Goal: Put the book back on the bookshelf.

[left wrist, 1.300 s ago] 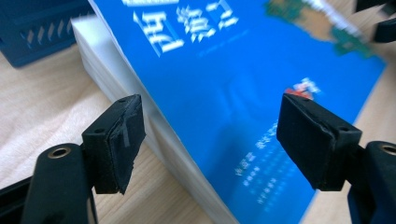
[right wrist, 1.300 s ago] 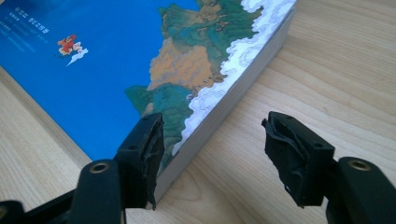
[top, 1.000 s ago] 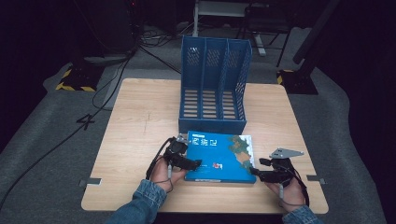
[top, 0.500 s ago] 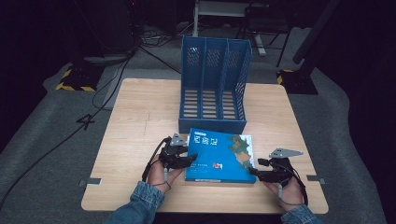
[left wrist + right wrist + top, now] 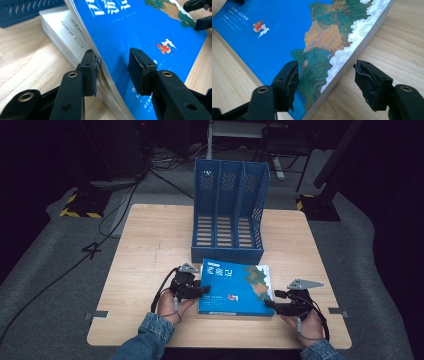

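A thick blue book point(image 5: 235, 287) with a painted landscape on its cover lies flat on the table, in front of the file holder. My left gripper point(image 5: 201, 290) is at the book's left edge. In the left gripper view the cover point(image 5: 140, 27) and top pages are raised, and my left gripper point(image 5: 113, 67) has one pad under them and the other just above the cover. Its jaws have just been closing. My right gripper point(image 5: 270, 301) straddles the near right corner. In the right gripper view it point(image 5: 327, 80) stands open around the book point(image 5: 287, 30), a gap beside the outer pad; its jaws have just been opening slightly.
A blue three-slot file holder point(image 5: 227, 220) stands upright just behind the book, its open side facing me. The wooden table point(image 5: 150, 245) has bare room to the left and right of it. Dark floor, cables and stands lie beyond the table's edges.
The left gripper's jaws have drawn closer together about the book's left edge. The right hand and the book have stayed where they were.
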Demonstrator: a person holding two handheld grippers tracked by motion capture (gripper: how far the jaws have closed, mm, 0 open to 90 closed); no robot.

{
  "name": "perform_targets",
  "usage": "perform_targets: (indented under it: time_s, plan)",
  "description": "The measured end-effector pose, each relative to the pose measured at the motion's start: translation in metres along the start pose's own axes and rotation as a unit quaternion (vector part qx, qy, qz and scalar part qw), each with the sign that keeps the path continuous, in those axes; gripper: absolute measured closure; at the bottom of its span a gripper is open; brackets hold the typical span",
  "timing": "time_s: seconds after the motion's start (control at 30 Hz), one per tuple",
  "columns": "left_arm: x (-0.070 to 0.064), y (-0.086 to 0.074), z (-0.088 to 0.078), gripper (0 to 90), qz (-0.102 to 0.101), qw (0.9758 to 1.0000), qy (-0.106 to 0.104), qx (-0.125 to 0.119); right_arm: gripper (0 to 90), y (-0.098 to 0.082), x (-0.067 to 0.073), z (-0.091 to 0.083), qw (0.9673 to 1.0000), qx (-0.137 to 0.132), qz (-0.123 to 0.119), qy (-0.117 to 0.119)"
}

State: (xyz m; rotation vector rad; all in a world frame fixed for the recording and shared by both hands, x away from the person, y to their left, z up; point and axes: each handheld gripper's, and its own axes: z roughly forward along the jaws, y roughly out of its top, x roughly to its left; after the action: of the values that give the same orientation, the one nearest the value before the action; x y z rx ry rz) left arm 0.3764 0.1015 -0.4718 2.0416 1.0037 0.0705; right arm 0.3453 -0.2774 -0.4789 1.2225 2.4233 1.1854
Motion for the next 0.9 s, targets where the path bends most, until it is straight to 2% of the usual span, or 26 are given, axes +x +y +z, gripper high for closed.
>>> perform_targets:
  time_s: [0.07,0.13,0.17,0.2,0.23,0.27,0.3,0.4,0.47,0.5,0.57,0.63,0.77,0.83,0.87,0.9]
  plan:
    - [-0.008,0.002,-0.003,62.1,0.036,0.999,0.014,-0.021,33.9,-0.001,-0.001,0.001,1.0,-0.003,0.003,0.002]
    - [-0.01,0.003,-0.002,62.4,0.037,0.999,0.011,-0.022,33.8,-0.001,0.0,0.001,1.0,-0.005,-0.003,-0.001]
    - [-0.008,0.002,0.002,62.0,0.026,0.9995,0.013,-0.015,33.9,-0.001,0.001,0.0,1.0,-0.005,-0.005,-0.005]
    - [-0.006,0.001,0.005,61.0,-0.006,0.9999,0.012,-0.007,34.3,0.0,0.002,0.0,0.9998,-0.008,-0.015,-0.01]
    - [-0.002,0.001,0.006,58.8,-0.033,0.9994,0.003,0.01,34.9,0.0,0.004,0.0,0.9996,-0.007,-0.022,-0.014]
    - [0.001,0.0,0.006,56.2,-0.052,0.9985,-0.01,0.015,35.2,0.0,0.005,-0.001,0.9994,-0.008,-0.028,-0.017]
    - [0.001,0.0,0.005,55.9,-0.051,0.9985,-0.014,0.017,35.7,0.0,0.007,-0.001,0.9992,-0.008,-0.034,-0.02]
    - [-0.005,-0.001,0.004,58.6,-0.044,0.9987,-0.008,0.027,37.5,0.001,0.011,-0.003,0.9985,-0.009,-0.048,-0.025]
    - [-0.005,-0.001,0.003,64.9,-0.043,0.9987,-0.009,0.025,37.5,0.002,0.012,-0.004,0.9984,-0.009,-0.049,-0.026]
    - [-0.006,0.0,0.0,64.9,-0.042,0.9989,-0.015,0.016,37.5,0.002,0.013,-0.004,0.9983,-0.009,-0.052,-0.026]
    - [-0.007,0.003,-0.006,77.8,-0.048,0.9982,-0.036,0.004,37.5,0.003,0.016,-0.006,0.998,-0.012,-0.057,-0.025]
    - [-0.016,0.007,-0.01,82.9,-0.038,0.9988,-0.032,0.0,37.5,0.006,0.024,-0.008,0.9966,-0.02,-0.075,-0.029]
    - [-0.018,0.013,-0.014,83.4,-0.039,0.9985,-0.039,0.002,35.9,0.008,0.032,-0.008,0.9955,-0.028,-0.088,-0.022]
    - [-0.021,0.016,-0.017,83.5,-0.038,0.9985,-0.04,-0.001,32.7,0.011,0.041,-0.007,0.9941,-0.037,-0.099,-0.024]
    - [-0.023,0.018,-0.018,83.5,-0.034,0.9987,-0.038,-0.001,32.7,0.011,0.041,-0.007,0.9941,-0.037,-0.099,-0.024]
    - [-0.027,0.022,-0.02,83.5,-0.024,0.9992,-0.032,-0.002,32.7,0.013,0.047,-0.006,0.9936,-0.037,-0.103,-0.027]
